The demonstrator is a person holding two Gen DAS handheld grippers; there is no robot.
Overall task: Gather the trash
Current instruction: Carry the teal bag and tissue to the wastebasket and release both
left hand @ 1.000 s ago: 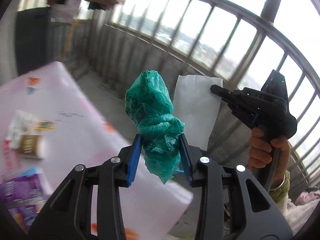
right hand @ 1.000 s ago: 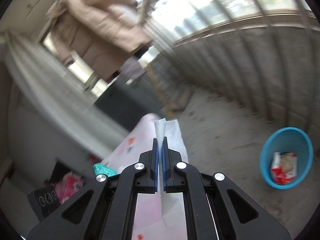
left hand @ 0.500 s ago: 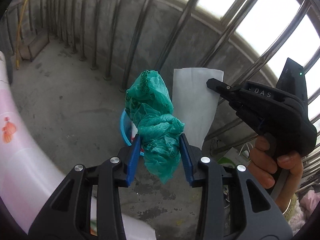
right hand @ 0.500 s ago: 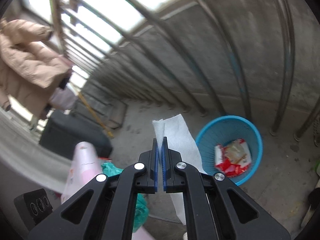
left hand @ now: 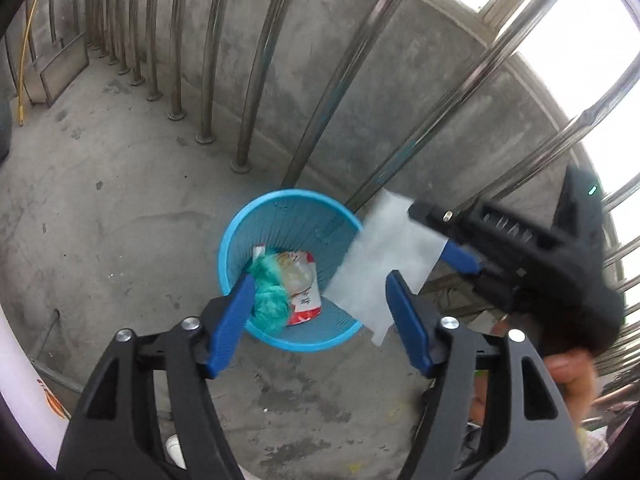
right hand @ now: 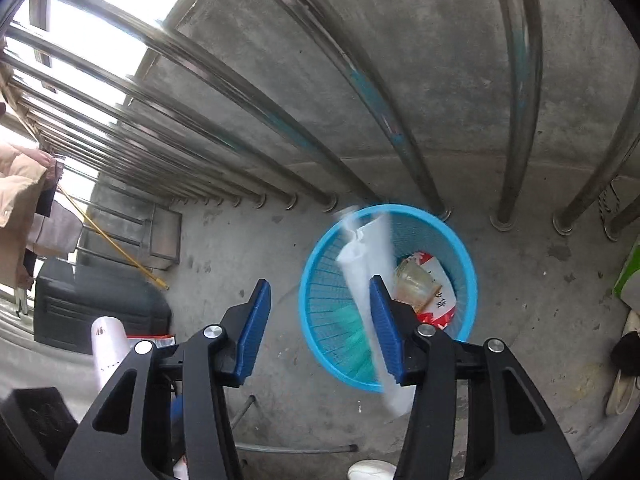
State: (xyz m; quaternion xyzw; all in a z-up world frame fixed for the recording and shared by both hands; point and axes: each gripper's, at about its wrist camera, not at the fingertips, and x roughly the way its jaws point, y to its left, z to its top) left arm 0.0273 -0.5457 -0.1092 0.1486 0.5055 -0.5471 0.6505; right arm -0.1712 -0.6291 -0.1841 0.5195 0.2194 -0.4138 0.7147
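A blue mesh trash basket stands on the concrete floor by the railing. My left gripper is open above it. The green plastic bag lies blurred inside the basket beside a red and white wrapper. My right gripper is open above the basket; it also shows in the left wrist view. The white tissue hangs blurred against my right gripper's right finger, over the basket. A clear cup lies on the wrapper.
Steel railing bars and a low concrete wall stand right behind the basket. A pink table edge is at the lower left. A black case and a white roll are at the left. Shoes lie at the right.
Both grippers swung down over the basket and opened. The green bag left my left gripper and dropped into the basket. The tissue is released from the right jaws.
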